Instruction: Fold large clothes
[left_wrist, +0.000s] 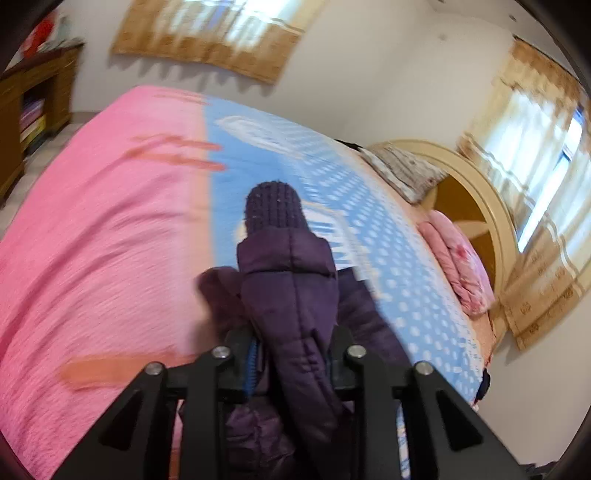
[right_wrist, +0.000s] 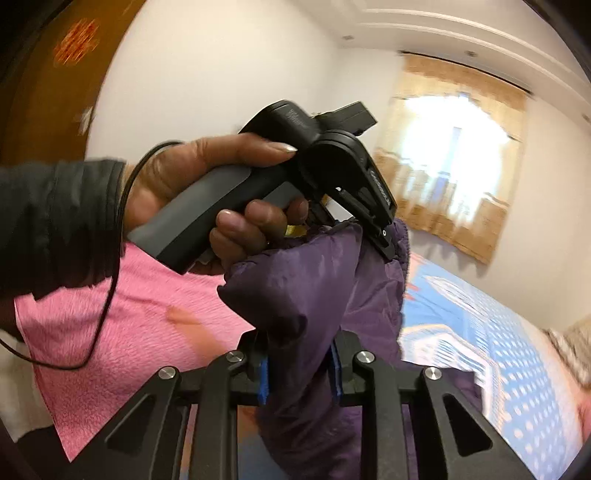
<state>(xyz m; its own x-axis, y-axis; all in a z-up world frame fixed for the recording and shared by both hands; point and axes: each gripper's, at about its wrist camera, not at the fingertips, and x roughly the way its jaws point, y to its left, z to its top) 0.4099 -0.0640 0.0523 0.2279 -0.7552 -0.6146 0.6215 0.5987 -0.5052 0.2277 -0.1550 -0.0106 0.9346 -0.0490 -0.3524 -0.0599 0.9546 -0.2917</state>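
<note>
Jacket: dark purple quilted puffer jacket (left_wrist: 291, 295), padded, with a knitted cuff (left_wrist: 273, 205) at the far tip of the part seen from the left wrist; it hangs above the bed, gathered between both tools.
Left gripper (left_wrist: 295, 354): clamped on a fold of the jacket, which fills the gap between the fingers; the blue pad (left_wrist: 251, 369) presses its left side. In the right wrist view the same tool (right_wrist: 384, 243) bites the fabric's upper edge, held by the person's left hand (right_wrist: 207, 192) in a dark sleeve (right_wrist: 55, 221).
Right gripper (right_wrist: 299, 373): clenched on a thick bunch of the jacket (right_wrist: 314, 295); both blue pads (right_wrist: 263, 380) bear on the padding.
Spacing: the two grips sit near each other on one stretch of cloth; judged a shared hold so the bulky garment comes up as one piece and can be spread or doubled over.
Bed: pink cover (left_wrist: 92, 240) on one side, blue dotted sheet (left_wrist: 388, 266) on the other; judged the laying surface.
Headboard end: pillow (left_wrist: 402, 173) and pink bundle (left_wrist: 458, 266), well apart from the jacket.
Image quality: background smeared; fine detail of seams unreadable.
Stage: judged early, garment raised, no finished fold visible.
Risk: slick padded fabric may slip from narrow pads.
</note>
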